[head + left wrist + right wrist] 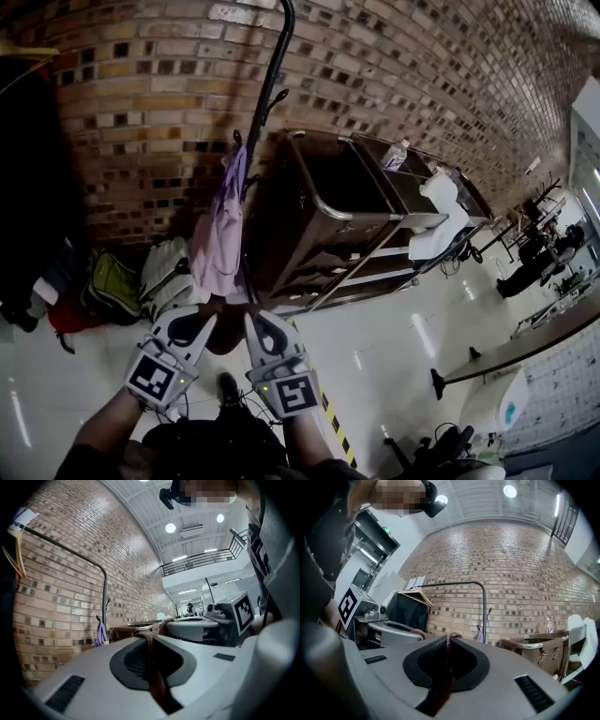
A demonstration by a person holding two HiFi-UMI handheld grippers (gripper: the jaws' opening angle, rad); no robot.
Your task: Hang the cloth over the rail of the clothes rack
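I'm in a big indoor hall, more a lab or workshop than a home. A tall brick wall (pixel 422 66) runs along a glossy pale floor (pixel 394 347) marked with yellow-and-black hazard tape (pixel 333 417). A cart (pixel 337 206) and a clothes rack (pixel 267 94) stand against the wall, with bags (pixel 112 286) at its foot. High above I see round ceiling lights (pixel 170 528) and a railed balcony (pixel 206 557).

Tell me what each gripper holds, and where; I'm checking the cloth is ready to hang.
Both hold the brown cloth. The left gripper and right gripper each pinch a thin fold of it, with the cloth spanning between them.
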